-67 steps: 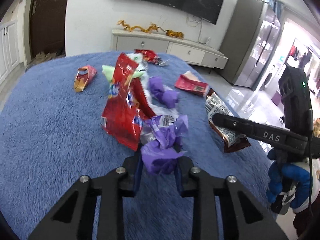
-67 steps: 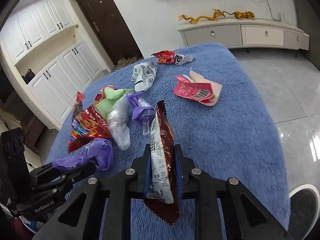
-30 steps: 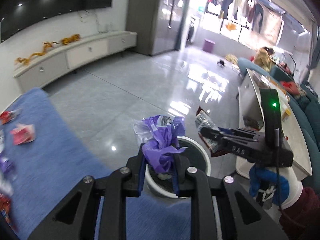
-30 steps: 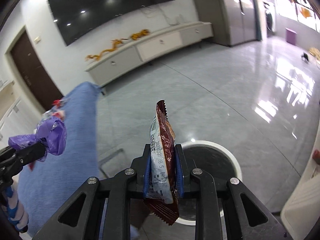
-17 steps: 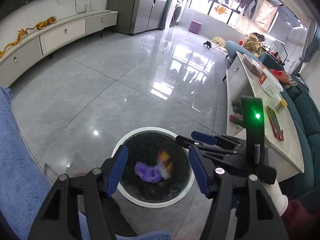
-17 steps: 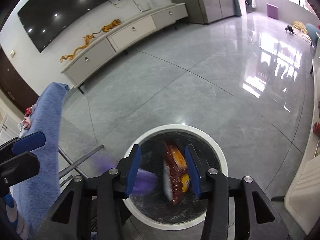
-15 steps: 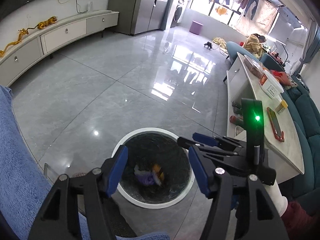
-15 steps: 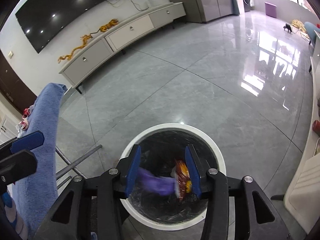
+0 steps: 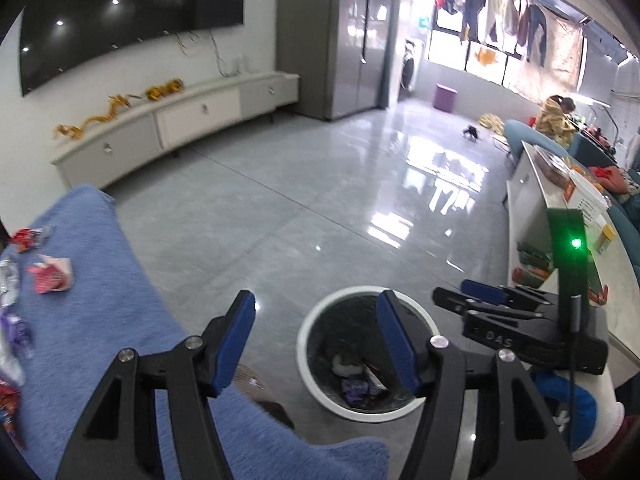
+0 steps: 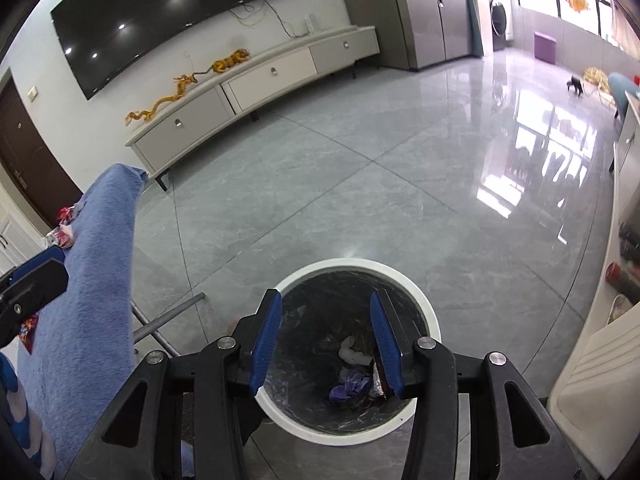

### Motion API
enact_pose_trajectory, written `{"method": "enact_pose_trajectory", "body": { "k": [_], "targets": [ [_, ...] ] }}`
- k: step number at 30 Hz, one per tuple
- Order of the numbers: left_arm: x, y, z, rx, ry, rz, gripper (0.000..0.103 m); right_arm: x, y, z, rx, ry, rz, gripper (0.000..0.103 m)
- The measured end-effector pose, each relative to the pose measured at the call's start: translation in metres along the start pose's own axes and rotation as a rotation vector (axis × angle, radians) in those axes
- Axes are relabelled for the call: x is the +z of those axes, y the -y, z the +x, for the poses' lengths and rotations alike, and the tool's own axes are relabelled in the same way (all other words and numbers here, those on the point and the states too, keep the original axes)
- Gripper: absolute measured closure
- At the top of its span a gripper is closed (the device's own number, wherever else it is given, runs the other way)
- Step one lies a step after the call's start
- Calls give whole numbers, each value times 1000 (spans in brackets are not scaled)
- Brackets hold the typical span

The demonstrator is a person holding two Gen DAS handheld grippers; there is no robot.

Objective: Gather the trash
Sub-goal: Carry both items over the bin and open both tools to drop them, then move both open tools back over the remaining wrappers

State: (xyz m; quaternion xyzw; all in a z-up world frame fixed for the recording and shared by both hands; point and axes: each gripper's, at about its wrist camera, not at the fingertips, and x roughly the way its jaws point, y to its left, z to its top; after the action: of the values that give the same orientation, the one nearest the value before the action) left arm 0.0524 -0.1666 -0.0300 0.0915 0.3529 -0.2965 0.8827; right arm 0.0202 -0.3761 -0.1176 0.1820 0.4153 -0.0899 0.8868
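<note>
A round white-rimmed trash bin [image 10: 424, 320] with a dark liner stands on the grey floor; it also shows in the left wrist view [image 9: 308, 328]. Inside lie a crumpled purple bag [image 10: 350, 386], a white scrap [image 10: 352, 350] and a brown snack wrapper [image 10: 376, 384]. My right gripper [image 10: 325, 330] is open and empty, right above the bin. My left gripper [image 9: 314, 330] is open and empty, above the bin's left rim and the table edge. The right gripper shows in the left wrist view [image 9: 456, 294].
The blue-covered table [image 9: 92, 308] is at the left, with a red-and-white wrapper [image 9: 50, 276], a red wrapper [image 9: 26, 236] and more trash at the far left edge. A white counter [image 9: 560, 216] stands at the right. A TV cabinet [image 10: 256, 80] lines the far wall.
Both grippers opened over the bin and dropped the purple bag and the brown wrapper into it. Since then the left gripper's view has swung left toward the table.
</note>
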Motion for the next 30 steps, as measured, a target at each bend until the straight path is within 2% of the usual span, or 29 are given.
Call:
{"method": "enact_pose_trajectory", "body": {
  "k": [6, 11, 18, 22, 30],
  "targets": [
    [-11, -15, -43, 47, 54, 0, 41, 3, -26, -38, -14, 55, -46, 43],
    [-20, -29, -72, 74, 105, -23, 41, 7, -50, -69, -30, 112, -82, 26],
    [-32, -48, -112, 144, 187, -52, 41, 11, -80, -108, -38, 193, -126, 16],
    [-41, -63, -129, 172, 219, -87, 31, 12, -96, -127, -43, 230, -150, 15],
    [-58, -97, -154, 237, 276, -161, 27, 11, -125, -145, -43, 275, -194, 0]
  ]
}}
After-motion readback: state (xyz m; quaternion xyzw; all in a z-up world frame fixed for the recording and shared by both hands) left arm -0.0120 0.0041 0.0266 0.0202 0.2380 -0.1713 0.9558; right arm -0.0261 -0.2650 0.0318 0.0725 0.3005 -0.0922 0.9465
